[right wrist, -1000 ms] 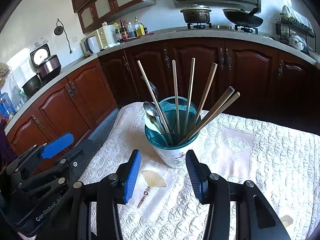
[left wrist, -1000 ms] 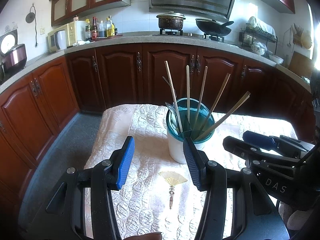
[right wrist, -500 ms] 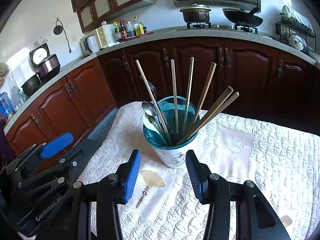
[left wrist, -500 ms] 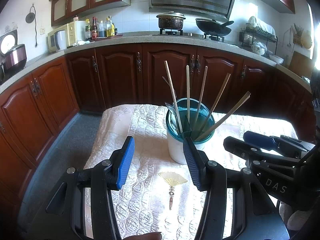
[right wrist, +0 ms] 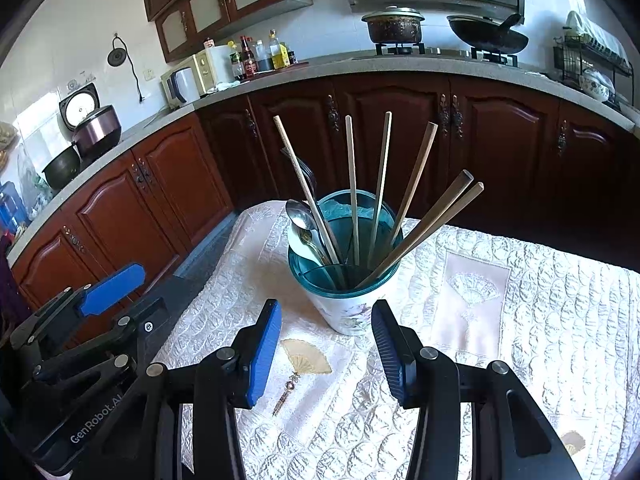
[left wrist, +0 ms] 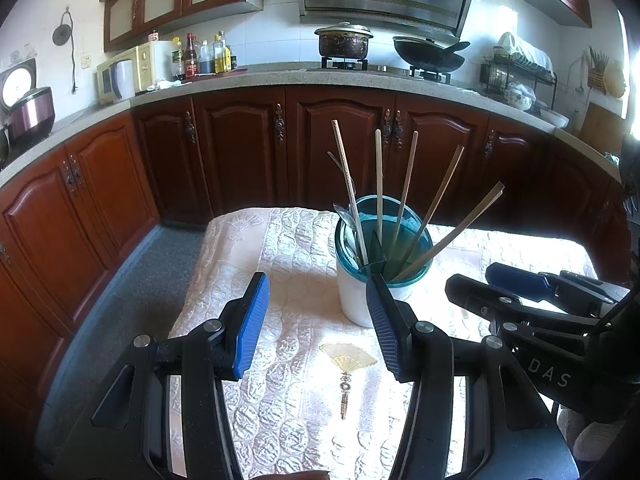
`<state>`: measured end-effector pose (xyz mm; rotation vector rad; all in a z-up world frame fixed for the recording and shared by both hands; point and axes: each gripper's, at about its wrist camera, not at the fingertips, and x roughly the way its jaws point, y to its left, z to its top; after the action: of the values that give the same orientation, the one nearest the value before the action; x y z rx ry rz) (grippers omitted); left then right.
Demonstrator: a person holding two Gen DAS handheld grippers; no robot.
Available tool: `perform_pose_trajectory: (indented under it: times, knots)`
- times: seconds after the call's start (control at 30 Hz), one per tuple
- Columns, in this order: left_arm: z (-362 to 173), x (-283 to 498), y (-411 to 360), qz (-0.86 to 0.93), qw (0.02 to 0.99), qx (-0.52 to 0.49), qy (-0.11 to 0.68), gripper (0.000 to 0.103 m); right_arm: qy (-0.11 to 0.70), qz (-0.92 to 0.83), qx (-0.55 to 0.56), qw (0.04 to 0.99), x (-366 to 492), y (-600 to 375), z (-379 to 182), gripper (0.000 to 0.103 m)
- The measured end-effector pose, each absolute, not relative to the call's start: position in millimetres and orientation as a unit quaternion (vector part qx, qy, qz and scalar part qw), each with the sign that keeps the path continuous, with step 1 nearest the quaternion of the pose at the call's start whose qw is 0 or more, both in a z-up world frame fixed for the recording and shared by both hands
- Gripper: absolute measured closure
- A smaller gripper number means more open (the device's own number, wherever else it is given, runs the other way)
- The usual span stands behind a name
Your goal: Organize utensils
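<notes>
Kitchen: dark red wooden cabinets (left wrist: 240, 152) under a speckled grey counter (left wrist: 280, 78) curving around the room. On the counter at 10 o'clock, a cream microwave (left wrist: 128, 74) and a cluster of bottles (left wrist: 204, 56); at 12, a lidded pot (left wrist: 343, 40) and a black wok (left wrist: 428, 54) on the hob; at 2, a dish rack (left wrist: 516, 68).

In front, a table under a quilted white cloth (right wrist: 520, 320) with embroidered fan motifs. On the cloth, a white utensil holder (right wrist: 346, 276) with a teal rim, upright, at 12 from the right gripper (right wrist: 326, 348) and at 1 from the left gripper (left wrist: 318, 318). Inside, six wooden chopsticks (right wrist: 352, 188) fanned out, plus metal spoons (right wrist: 302, 220) at the holder's 9 o'clock side.

Both grippers spread, nothing between the blue pads, short of the holder and apart from it.

Holder's base partly hidden behind a finger in the left view. Spoon handles sunk out of sight. Fork-like tines behind the leftmost chopstick, hard to make out. Table edges cut off at the bottom.
</notes>
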<state>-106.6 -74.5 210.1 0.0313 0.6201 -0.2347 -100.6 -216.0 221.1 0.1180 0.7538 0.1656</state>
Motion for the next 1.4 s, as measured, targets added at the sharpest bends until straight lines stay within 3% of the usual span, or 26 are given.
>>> perform_pose_trajectory:
  times: [1.4]
  knots:
    - [210.3,-110.0,-71.6,-0.11,0.947,0.016,0.302,0.053,0.37,0.081,0.053,0.924,-97.8,-209.4,223.5,0.058]
